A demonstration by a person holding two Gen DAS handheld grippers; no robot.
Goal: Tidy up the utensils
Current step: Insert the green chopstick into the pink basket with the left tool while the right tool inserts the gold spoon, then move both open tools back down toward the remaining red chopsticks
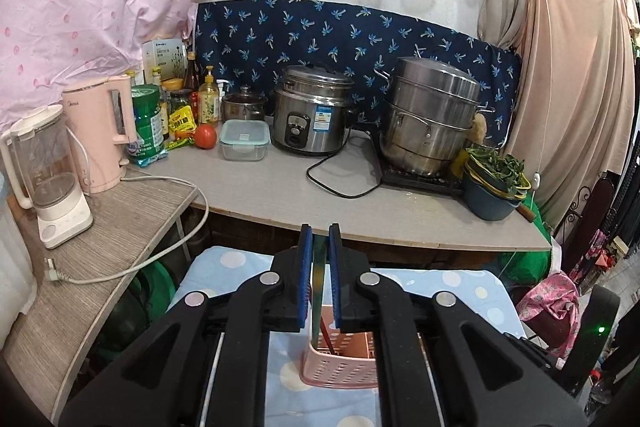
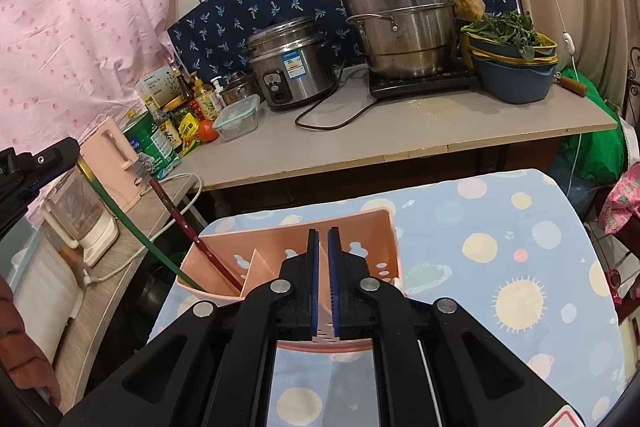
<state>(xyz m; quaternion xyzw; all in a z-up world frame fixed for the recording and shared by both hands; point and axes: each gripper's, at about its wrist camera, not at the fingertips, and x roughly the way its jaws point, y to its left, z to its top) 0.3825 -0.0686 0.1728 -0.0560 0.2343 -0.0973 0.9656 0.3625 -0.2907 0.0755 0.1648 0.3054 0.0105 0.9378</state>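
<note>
We are gripping a green chopstick (image 2: 132,227) in our left gripper (image 1: 320,267), its lower end entering the left compartment of the pink holder (image 2: 360,231) beside a red chopstick (image 2: 192,227). Our right gripper (image 2: 323,283) is hovering nearly closed, empty. Releasing while tilted risks tipping the light holder.

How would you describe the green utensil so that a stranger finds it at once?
On the blue spotted cloth stands a pink perforated plastic basket. In its leftmost compartment lean two thin sticks. The green stick is the one gripped by the left hand-held gripper; its dark red neighbour stands free.
</note>
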